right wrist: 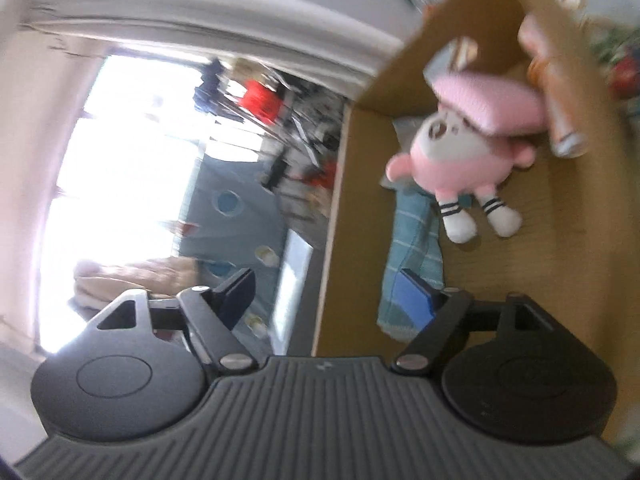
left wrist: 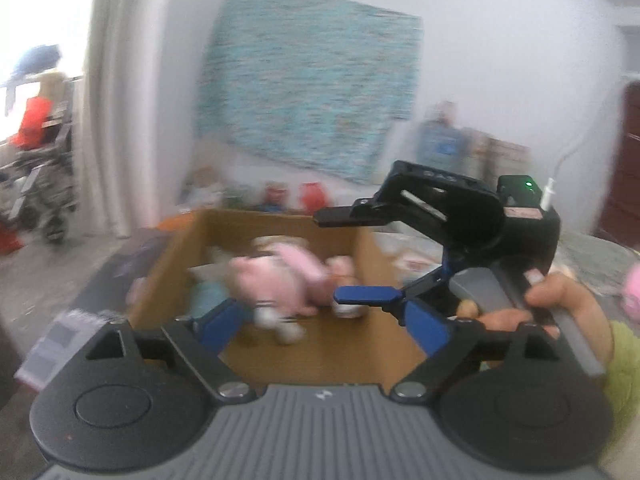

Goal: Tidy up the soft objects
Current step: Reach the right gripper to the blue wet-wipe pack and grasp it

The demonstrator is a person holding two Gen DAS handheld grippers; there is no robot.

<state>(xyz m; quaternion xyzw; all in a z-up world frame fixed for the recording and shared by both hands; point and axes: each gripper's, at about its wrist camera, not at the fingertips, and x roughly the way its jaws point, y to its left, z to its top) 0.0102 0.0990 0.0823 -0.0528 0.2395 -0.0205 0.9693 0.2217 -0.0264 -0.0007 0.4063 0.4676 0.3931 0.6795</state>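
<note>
Daylight floods both views from a window (right wrist: 120, 168) that blows out to pure white, beyond and left of the jaws. Motion blur smears nearly everything past the jaws: the pink plush toy (left wrist: 276, 284), the cardboard box (left wrist: 256, 360), the wall hanging (left wrist: 312, 92). Fisheye distortion bends the curtain (left wrist: 116, 100) and darkens the corners. Shadows are soft.

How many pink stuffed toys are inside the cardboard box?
1 for sure: a pink plush doll with striped socks lying on the brown cardboard box floor. Blurry pink shapes beside it may be more.
</note>
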